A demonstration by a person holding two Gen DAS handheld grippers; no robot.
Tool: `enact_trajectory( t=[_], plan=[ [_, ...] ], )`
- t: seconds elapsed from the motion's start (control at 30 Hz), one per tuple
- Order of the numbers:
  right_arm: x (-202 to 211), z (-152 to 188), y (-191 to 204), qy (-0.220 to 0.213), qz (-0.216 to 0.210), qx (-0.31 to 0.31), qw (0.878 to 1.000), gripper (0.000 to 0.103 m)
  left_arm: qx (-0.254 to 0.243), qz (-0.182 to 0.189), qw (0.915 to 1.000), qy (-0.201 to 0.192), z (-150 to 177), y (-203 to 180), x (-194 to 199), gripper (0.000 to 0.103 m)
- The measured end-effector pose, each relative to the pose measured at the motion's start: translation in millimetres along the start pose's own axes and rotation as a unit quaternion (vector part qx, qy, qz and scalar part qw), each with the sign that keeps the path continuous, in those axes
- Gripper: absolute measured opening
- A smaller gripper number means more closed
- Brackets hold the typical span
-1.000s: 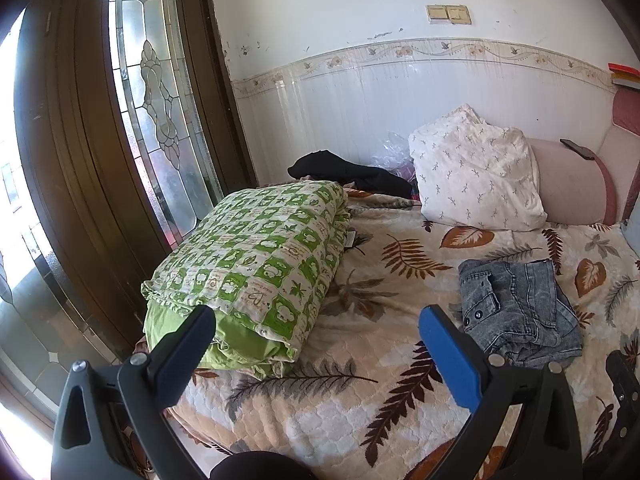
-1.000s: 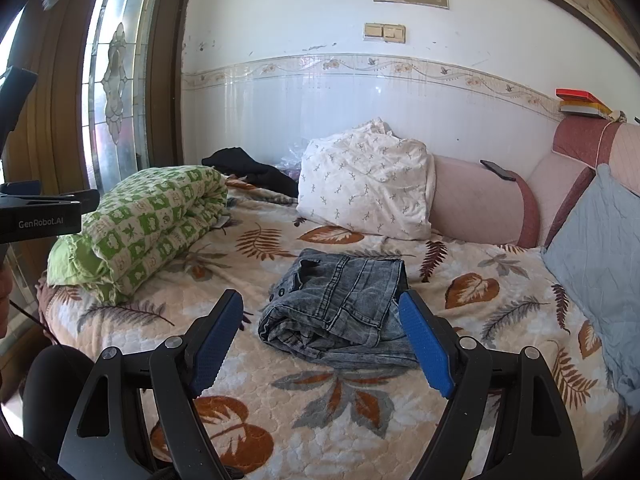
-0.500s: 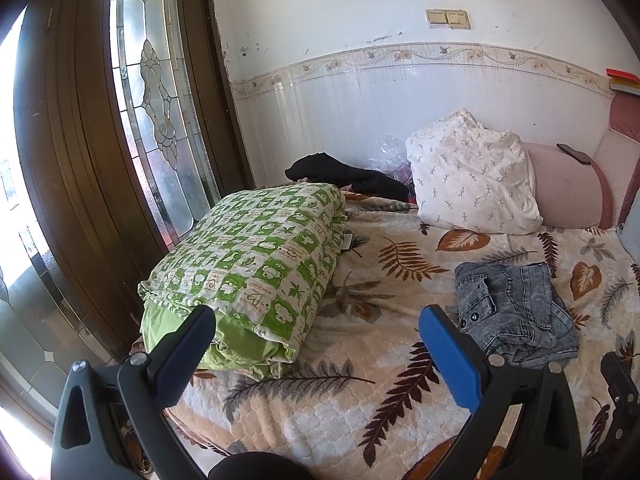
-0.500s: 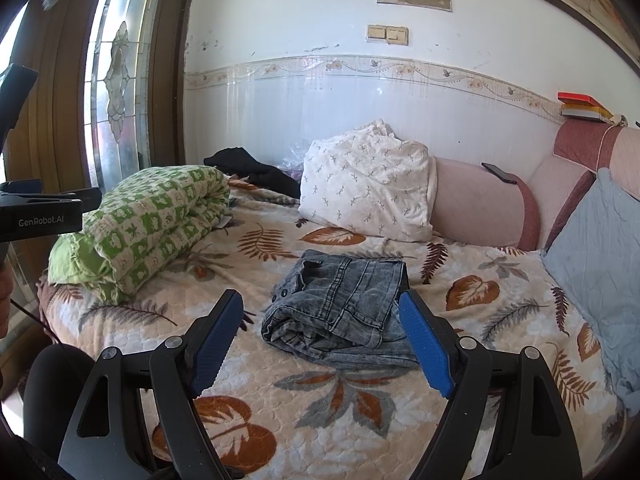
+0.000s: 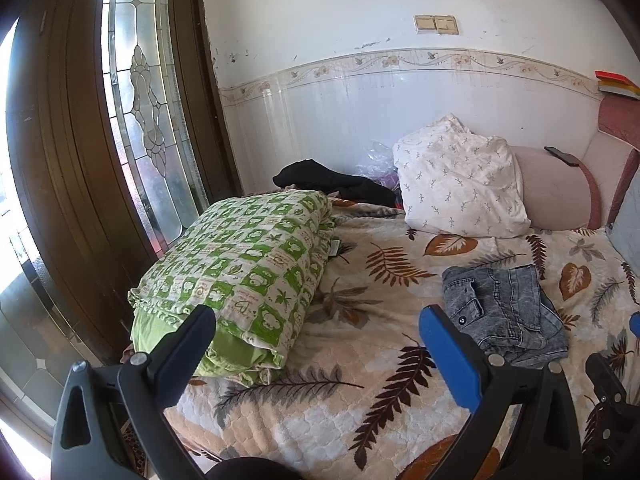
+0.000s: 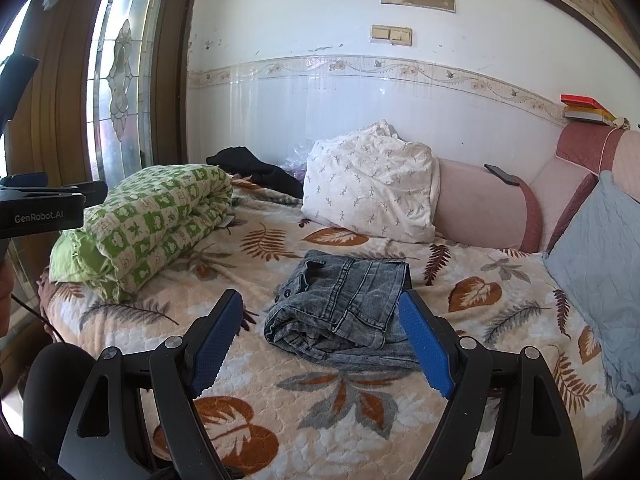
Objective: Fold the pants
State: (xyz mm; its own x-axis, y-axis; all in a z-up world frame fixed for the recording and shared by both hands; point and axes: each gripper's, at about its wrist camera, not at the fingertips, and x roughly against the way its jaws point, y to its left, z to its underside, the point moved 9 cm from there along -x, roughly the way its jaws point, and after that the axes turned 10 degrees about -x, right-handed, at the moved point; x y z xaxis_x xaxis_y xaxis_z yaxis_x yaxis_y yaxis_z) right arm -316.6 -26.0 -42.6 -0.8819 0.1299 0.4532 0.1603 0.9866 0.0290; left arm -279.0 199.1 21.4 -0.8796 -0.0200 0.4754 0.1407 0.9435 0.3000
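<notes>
Folded grey washed-denim pants (image 6: pixel 344 304) lying in a compact bundle on a quilted cream bedspread with brown and grey leaf print (image 6: pixel 328 408), waistband button and pocket facing up, a thick rolled fold along the near left edge. Same pants (image 5: pixel 504 308) at the right of the left wrist view, flat on the bedspread (image 5: pixel 328 412), well apart from both tools.

Left gripper (image 5: pixel 320 344) spread wide, black frame, blue pads, nothing between the fingers, hovering above the near bed edge; folded green-and-white checked quilt (image 5: pixel 244 268) behind the left finger, pants behind and to the right of the right finger. Right gripper (image 6: pixel 324 340) likewise released and empty, fingers apart, pants framed in the gap further along the bed, not touched. Body of the left tool also showing at the far left of the right wrist view, a printed label on it.

Green-and-white quilt (image 6: pixel 152 220) stacked along the left side of the bed. White pillow with small sprig pattern (image 6: pixel 372 184) propped at the head, against a pink padded bolster (image 6: pixel 480 212) with a dark phone (image 6: pixel 502 174) on top. Black garment (image 6: pixel 256 170) crumpled near the wall behind the quilt. Pale blue quilted cushion (image 6: pixel 596 264) at the right. Dark wooden door with leaded glass panel (image 5: pixel 148 92) to the left. White tiled wall with a floral border strip (image 6: pixel 360 66), a double switch plate (image 6: pixel 391 35) above.
</notes>
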Motion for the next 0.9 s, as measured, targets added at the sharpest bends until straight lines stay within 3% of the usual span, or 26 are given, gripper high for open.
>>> enact_trajectory(
  t=[0.9],
  plan=[
    [-20.5, 8.1, -5.9, 0.017, -0.001, -0.01, 1.0, 0.08, -0.013, 0.02, 0.9995, 0.021, 3.8, -19.1, -20.5, 0.103]
  ],
)
